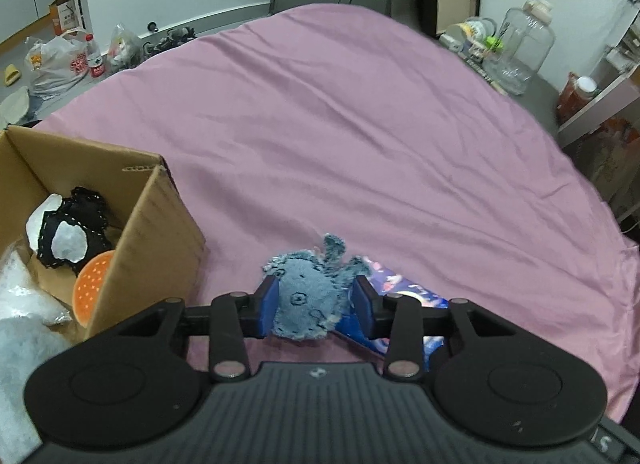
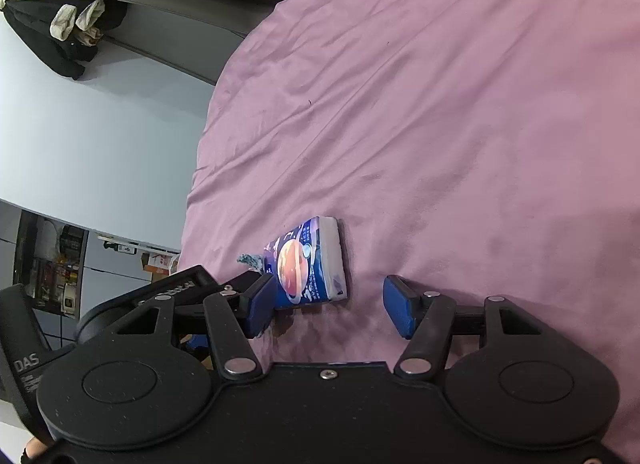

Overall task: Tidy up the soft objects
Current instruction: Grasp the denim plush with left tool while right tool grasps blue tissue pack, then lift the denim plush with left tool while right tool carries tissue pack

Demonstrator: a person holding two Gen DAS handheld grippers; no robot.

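On a bed spread with a pink sheet [image 1: 360, 124], two hand-held grippers work side by side at the near edge, where the last loose soft things lie. At far left an open cardboard box [image 1: 156, 232] stands on the sheet, already holding a black-and-white plush piece [image 1: 68, 232], an orange round item [image 1: 94, 284] and something white and fluffy in its near corner.

Just right of the box, the left gripper [image 1: 316, 304] has its blue pads pressed against both sides of a blue-grey fuzzy cloth toy [image 1: 308, 296], the jaws drawn in to a middling width around it. The toy lies partly over a packet printed with a planet design [image 1: 400, 288], which looks like a tissue pack, so the sensible way to finish this pick is to lift straight up and clear of the packet before swinging left toward the box, keeping the squeeze firm enough that the limp fabric does not slip out.

To the right, the right wrist view shows the right gripper [image 2: 332, 304] low over the sheet with its jaws standing apart, about half spread and holding nothing. The packet [image 2: 308, 264] lies just beyond the gap, nearer the left pad [image 2: 260, 304], which sits just beside or against its corner; the right pad stands apart from it. A judgement: this gripper needs to centre on the packet before it squeezes.
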